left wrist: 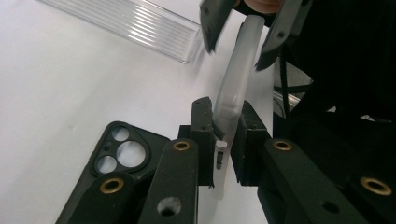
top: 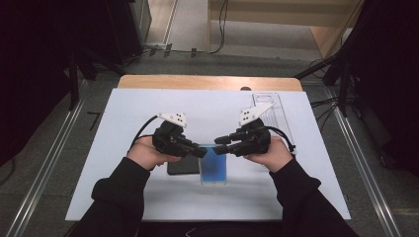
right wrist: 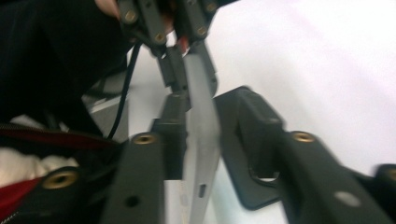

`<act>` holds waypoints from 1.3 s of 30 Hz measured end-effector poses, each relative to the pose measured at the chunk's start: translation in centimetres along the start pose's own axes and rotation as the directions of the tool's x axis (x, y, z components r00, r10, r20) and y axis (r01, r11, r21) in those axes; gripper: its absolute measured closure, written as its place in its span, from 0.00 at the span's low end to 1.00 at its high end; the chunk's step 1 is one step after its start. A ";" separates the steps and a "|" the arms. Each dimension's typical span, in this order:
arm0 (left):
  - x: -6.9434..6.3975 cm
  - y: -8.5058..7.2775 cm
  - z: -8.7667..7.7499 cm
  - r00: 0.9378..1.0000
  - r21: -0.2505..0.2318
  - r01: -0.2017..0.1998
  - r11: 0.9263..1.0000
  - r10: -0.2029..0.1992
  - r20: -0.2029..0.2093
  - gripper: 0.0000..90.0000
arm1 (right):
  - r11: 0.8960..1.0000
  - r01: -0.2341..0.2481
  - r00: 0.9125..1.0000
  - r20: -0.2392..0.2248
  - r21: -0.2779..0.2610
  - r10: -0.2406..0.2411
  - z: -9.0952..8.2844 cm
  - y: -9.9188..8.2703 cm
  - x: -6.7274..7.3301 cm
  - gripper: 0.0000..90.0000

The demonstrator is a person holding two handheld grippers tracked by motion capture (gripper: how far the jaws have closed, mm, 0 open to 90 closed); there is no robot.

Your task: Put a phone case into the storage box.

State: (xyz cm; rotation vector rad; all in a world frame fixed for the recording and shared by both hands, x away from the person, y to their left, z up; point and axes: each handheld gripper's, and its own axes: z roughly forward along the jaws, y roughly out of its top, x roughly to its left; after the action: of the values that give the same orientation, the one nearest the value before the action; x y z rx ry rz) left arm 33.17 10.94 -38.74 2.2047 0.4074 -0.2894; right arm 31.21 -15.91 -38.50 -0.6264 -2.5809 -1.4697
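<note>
A phone (top: 213, 165) with a lit blue screen hangs over the middle of the white table. My left gripper (top: 200, 152) comes in from the left and is shut on the phone's left edge near its far end. In the left gripper view the pads (left wrist: 203, 135) press both faces of the pale phone (left wrist: 236, 79). My right gripper (top: 220, 144) faces it from the right. Its jaws stand apart around the phone (right wrist: 201, 116), with a gap on one side. A black phone case (top: 183, 167) lies flat under the left gripper, its camera cut-outs (left wrist: 121, 149) showing.
A clear ribbed plastic tray (top: 274, 111) lies at the back right of the white table sheet (top: 148, 108); it also appears as the tray (left wrist: 130, 23) in the left gripper view. A wooden table edge (top: 207, 81) shows beyond the sheet. Dark stands and cables flank the table.
</note>
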 end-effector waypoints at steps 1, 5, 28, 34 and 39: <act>0.0 0.0 0.0 1.000 0.000 0.000 1.000 0.000 0.000 0.90 | 1.000 0.000 1.000 0.000 0.000 0.000 0.0 0.0 0.0 0.62; 0.0 0.1 -0.6 0.998 -0.012 0.049 0.999 -0.049 -0.032 0.90 | 0.998 -0.024 0.996 0.087 -0.062 0.030 -0.6 -0.1 0.0 0.37; 0.4 0.6 -2.7 0.914 -0.131 0.282 0.950 -0.308 -0.265 0.90 | 0.968 -0.178 0.921 0.317 -0.178 0.227 0.9 -2.3 0.6 0.00; 0.5 0.7 -3.0 0.885 -0.159 0.348 0.924 -0.380 -0.271 0.90 | 0.960 -0.198 0.894 0.366 -0.196 0.259 2.3 -2.7 1.1 0.00; 0.0 1.0 -2.9 0.873 -0.159 0.350 0.923 -0.383 -0.303 0.90 | 0.963 -0.185 0.884 0.396 -0.197 0.250 3.6 -2.8 2.0 0.00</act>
State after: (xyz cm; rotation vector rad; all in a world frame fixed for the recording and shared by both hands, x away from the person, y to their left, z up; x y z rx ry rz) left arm 33.72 12.63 -36.28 2.0669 1.0123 -0.0956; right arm 28.68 -13.51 -42.09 -1.3426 -2.5788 -1.6126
